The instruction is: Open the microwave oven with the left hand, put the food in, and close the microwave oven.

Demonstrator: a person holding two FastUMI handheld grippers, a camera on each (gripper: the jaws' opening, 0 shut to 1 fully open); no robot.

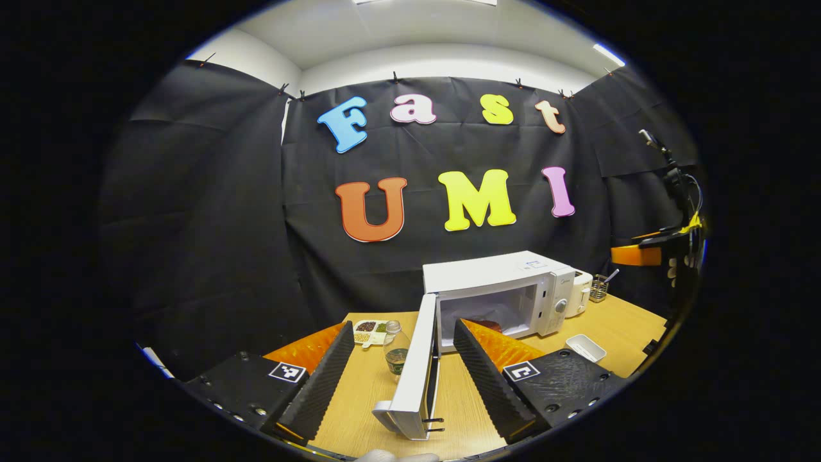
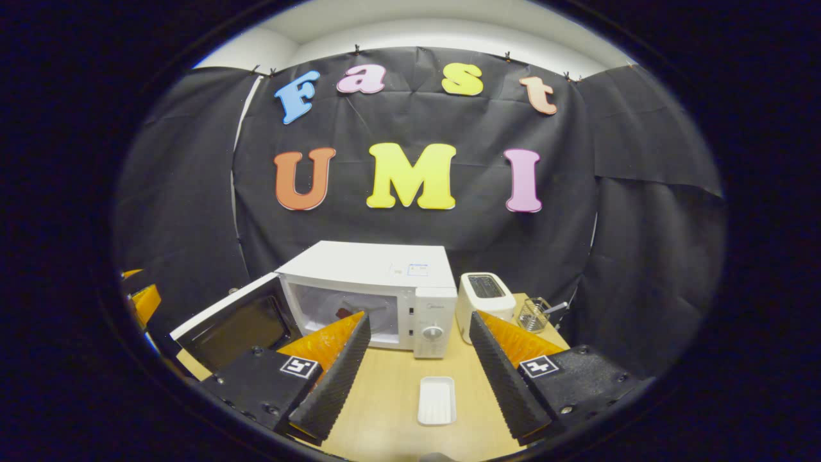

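microwave point(image 2: 372, 282) cavity open, door point(image 1: 417, 369) swung across approach

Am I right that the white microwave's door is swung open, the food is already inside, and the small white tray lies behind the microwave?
Not quite. The small white tray lies in front of the white microwave, as the right gripper view shows. Its door is open, with the reddish food inside.

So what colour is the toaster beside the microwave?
White; the toaster shows best in the right gripper view.

The microwave oven point(image 2: 385, 289) stands on the bench point(image 2: 385, 410), its door point(image 2: 234, 324) open to the left. A toaster point(image 2: 485, 296) stands just right of it, a tray point(image 2: 437, 400) in front, food point(image 2: 343, 312) inside.
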